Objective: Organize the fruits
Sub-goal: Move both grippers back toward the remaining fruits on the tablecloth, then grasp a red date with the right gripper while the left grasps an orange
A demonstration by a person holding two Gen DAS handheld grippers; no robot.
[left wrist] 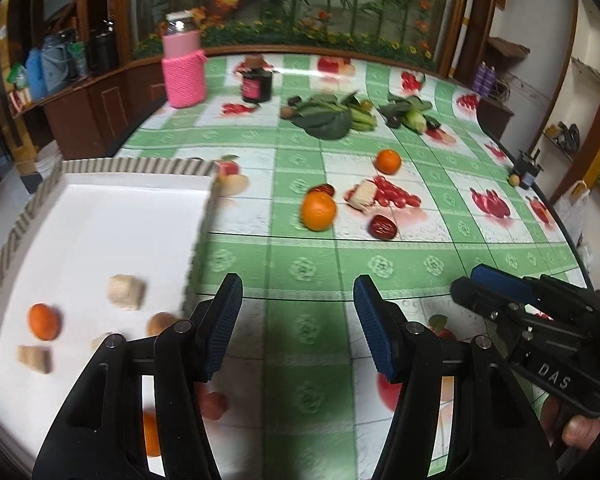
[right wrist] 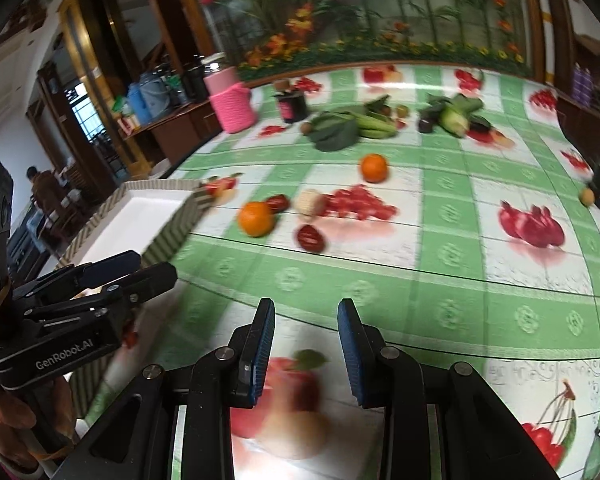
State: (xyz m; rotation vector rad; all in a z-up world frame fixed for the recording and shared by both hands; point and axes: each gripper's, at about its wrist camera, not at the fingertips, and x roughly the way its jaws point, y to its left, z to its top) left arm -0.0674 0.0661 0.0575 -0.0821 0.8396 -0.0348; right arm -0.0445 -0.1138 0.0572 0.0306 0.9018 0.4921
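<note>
A white tray with a striped rim lies at the left and holds an orange, pale chunks and a brownish round fruit. Two oranges, two red dates and a pale chunk lie loose on the tablecloth beyond. My left gripper hovers open over the cloth beside the tray's right rim, empty. My right gripper is open with a narrow gap, only a printed apple beneath it. The near orange and near date lie ahead of it.
Leafy greens and a corn cob lie farther back, with a pink-sleeved bottle and a dark jar behind. A small yellow fruit sits by a dark object at the right table edge. The green checked cloth bears printed fruit pictures.
</note>
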